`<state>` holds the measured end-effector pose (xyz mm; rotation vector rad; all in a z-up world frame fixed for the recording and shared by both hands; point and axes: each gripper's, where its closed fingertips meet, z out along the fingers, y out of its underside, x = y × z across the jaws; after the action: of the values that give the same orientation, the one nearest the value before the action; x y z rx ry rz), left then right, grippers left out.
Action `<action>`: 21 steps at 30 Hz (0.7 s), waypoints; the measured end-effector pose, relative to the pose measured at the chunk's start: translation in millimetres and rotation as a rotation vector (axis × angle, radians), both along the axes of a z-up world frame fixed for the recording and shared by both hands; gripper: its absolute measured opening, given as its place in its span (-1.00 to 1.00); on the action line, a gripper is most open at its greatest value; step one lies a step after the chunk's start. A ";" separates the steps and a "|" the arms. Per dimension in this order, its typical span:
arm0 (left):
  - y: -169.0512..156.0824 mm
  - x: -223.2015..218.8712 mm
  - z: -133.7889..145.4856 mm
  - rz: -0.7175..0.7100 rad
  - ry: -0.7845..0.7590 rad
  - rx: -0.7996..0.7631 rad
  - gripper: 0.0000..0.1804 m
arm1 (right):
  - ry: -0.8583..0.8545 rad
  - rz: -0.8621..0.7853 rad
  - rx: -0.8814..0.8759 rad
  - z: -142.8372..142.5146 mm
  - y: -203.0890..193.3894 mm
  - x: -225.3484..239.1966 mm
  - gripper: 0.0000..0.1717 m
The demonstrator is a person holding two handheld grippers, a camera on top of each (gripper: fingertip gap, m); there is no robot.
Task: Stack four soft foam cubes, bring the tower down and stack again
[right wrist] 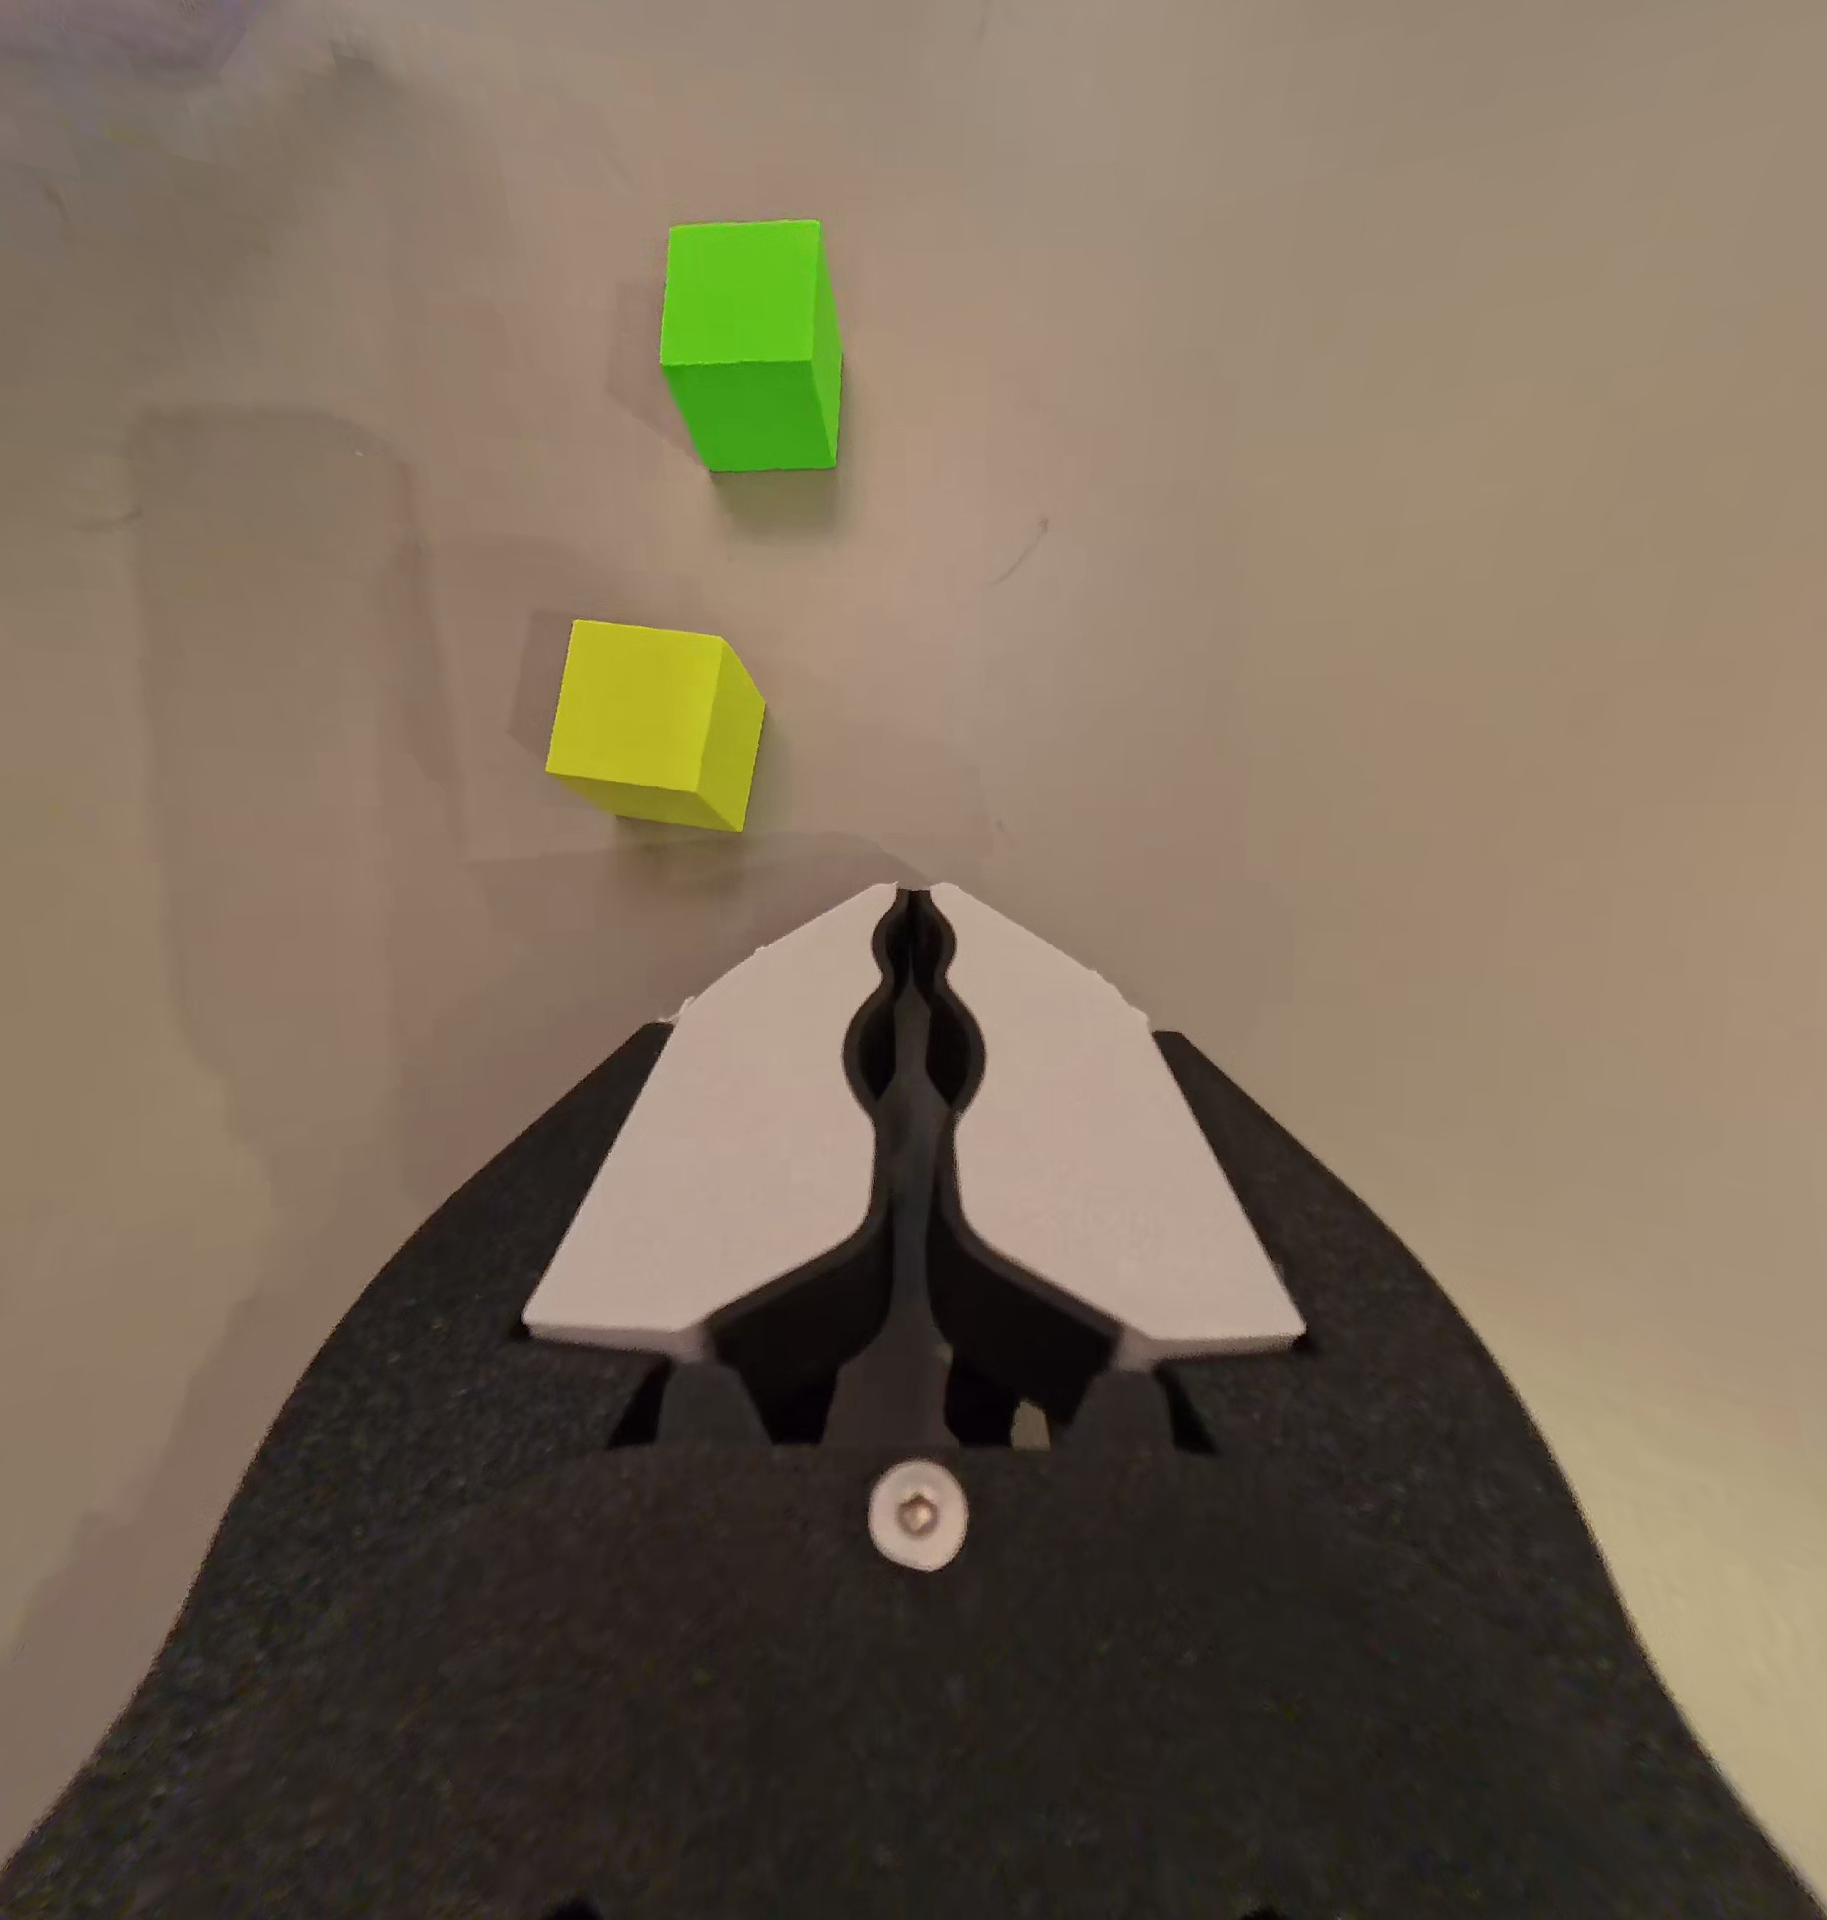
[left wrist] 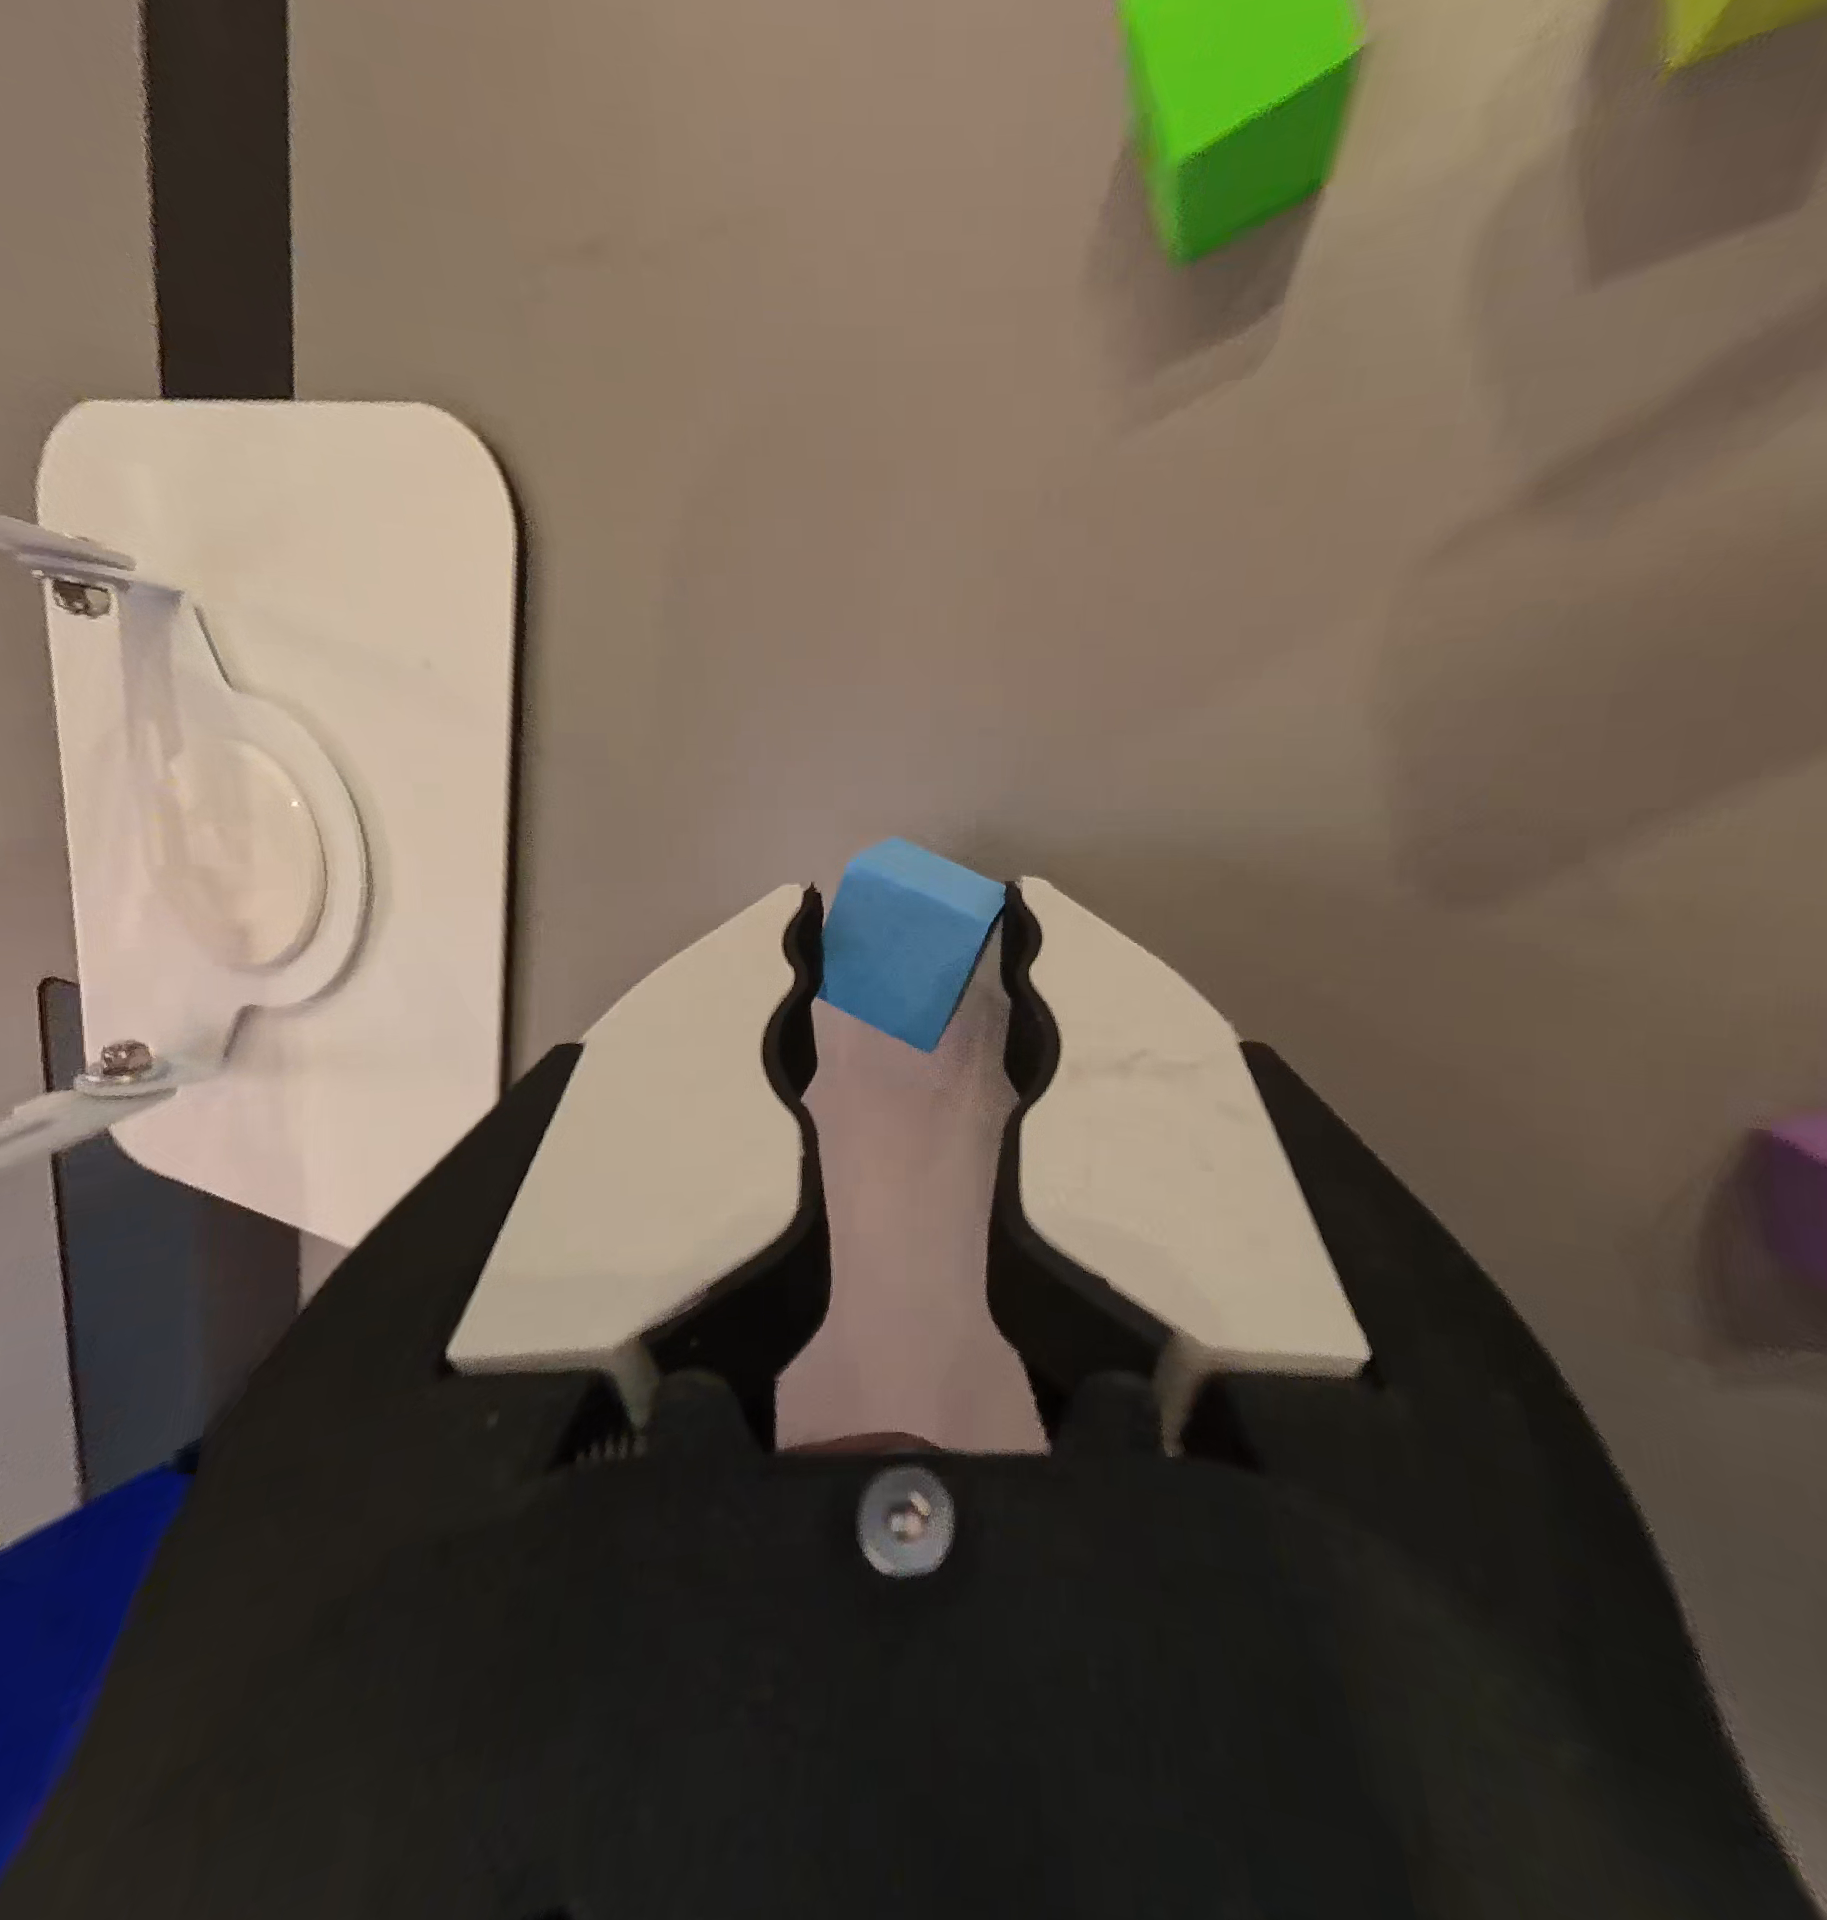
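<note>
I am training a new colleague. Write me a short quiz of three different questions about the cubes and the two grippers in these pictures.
1. True or false: the right gripper holds the yellow cube.
2. Which cube sits between the left gripper's fingertips? A green B blue C purple
3. Fill in: in the right wrist view, the cube farther from the gripper is ____.

Key
1. False: its jaws are closed on nothing.
2. B, the blue cube.
3. Green, the green cube.
</note>
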<state>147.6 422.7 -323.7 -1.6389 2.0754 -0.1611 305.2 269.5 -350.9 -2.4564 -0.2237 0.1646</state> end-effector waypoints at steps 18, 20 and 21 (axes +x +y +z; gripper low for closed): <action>-132.2 -84.7 60.7 0.330 -0.133 -0.204 -0.64 | -0.023 0.024 -0.030 -0.1 -2.6 -10.4 -1.00; -140.6 -83.0 54.5 0.348 -0.110 -0.228 -0.64 | -0.024 0.026 -0.030 -0.2 -2.6 -10.6 -1.00; -143.1 -82.1 50.4 0.358 -0.095 -0.230 -0.64 | -0.022 0.026 -0.029 -0.1 -2.6 -10.7 -1.00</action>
<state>65.5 279.7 -273.3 -2.0670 1.7113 -0.3582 294.5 266.8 -351.0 -2.4864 -0.2650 0.1528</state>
